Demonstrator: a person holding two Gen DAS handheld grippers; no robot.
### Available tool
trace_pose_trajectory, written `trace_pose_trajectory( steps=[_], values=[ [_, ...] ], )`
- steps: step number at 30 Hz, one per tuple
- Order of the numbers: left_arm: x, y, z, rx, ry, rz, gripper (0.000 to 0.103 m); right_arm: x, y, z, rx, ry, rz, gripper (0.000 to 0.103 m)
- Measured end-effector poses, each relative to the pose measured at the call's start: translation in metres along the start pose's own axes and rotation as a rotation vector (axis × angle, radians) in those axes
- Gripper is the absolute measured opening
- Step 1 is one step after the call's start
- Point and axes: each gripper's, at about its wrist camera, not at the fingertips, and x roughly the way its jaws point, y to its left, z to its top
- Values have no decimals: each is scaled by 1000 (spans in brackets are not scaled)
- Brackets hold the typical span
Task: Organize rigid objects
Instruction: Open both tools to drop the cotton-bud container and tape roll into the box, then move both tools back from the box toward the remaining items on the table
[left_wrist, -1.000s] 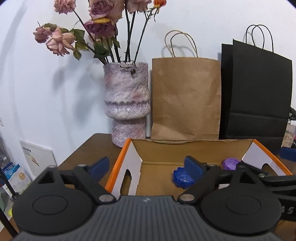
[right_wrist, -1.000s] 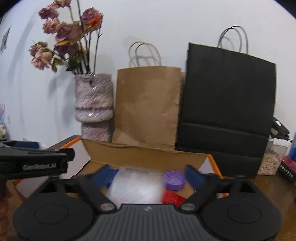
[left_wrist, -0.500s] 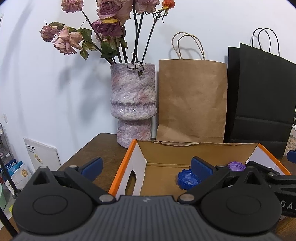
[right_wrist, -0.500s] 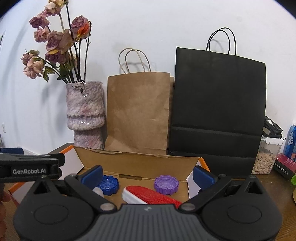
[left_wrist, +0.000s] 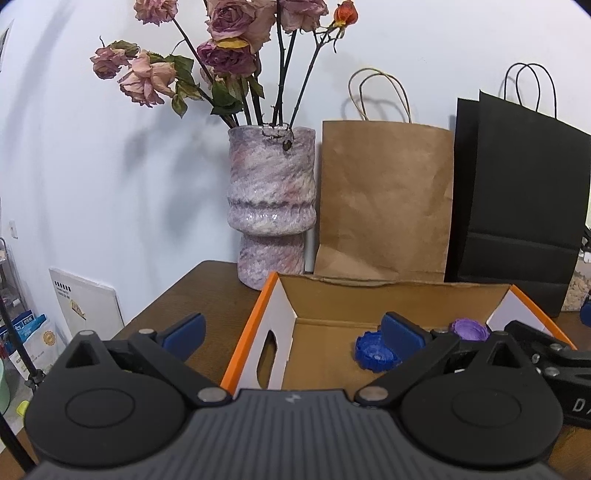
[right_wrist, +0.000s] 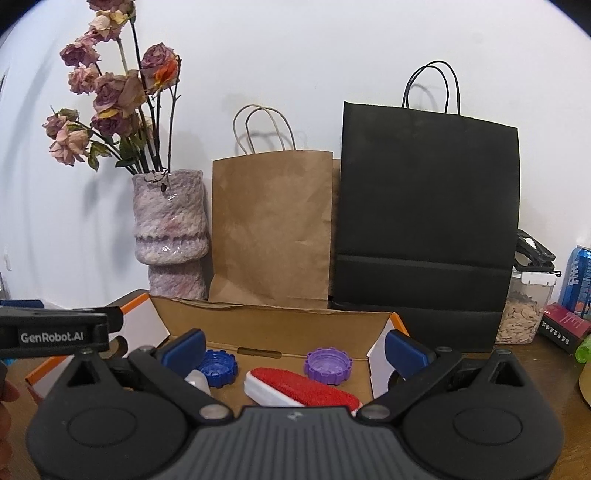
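Observation:
An open cardboard box with orange edges (left_wrist: 266, 295) (right_wrist: 273, 326) sits on the brown table. Inside lie a blue ribbed cap (left_wrist: 369, 350) (right_wrist: 218, 367), a purple ribbed cap (left_wrist: 468, 329) (right_wrist: 328, 365), a red-and-white brush (right_wrist: 299, 387) and a small white piece (right_wrist: 197, 380). My left gripper (left_wrist: 293, 332) is open wide over the box's near left corner, with nothing between its blue pads. My right gripper (right_wrist: 295, 349) is open wide just before the box's near side, with the brush lying loose below its pads. The left gripper's black body (right_wrist: 55, 334) shows at the left of the right wrist view.
Behind the box stand a mottled purple vase of dried roses (left_wrist: 271, 206), a brown paper bag (left_wrist: 384, 199) and a black paper bag (right_wrist: 428, 229). A clear tub of nuts (right_wrist: 524, 310), a blue can (right_wrist: 580, 280) and a dark book (right_wrist: 563, 326) sit at the right. A white card (left_wrist: 86, 310) leans beyond the table's left edge.
The right gripper's jaws have spread wide, and the blurred white-and-red thing between them now lies still in the box as the brush. The left jaws opened slightly wider.

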Motion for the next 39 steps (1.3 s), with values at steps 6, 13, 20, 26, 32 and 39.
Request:
trace_pose_trajectory(
  steps=[6, 13, 20, 26, 32, 39],
  values=[
    [-11, 2, -7, 3, 4, 6, 103, -16, -2, -7, 3, -2, -5, 103],
    [-28, 6, -16, 8, 14, 6, 103, -41, 0, -16, -8, -2, 2, 103],
    [-53, 11, -26, 2, 17, -5, 103, -68, 2, -24, 4, 5, 7, 103],
    [-73, 15, -37, 9, 20, -11, 103, -92, 5, -32, 9, -3, 9, 103],
    [-93, 18, -48, 18, 22, -19, 103, -117, 6, -40, 10, -19, 1, 103],
    [-115, 24, -61, 26, 34, -40, 103, -143, 9, -52, 1, -23, -8, 103]
  ],
)
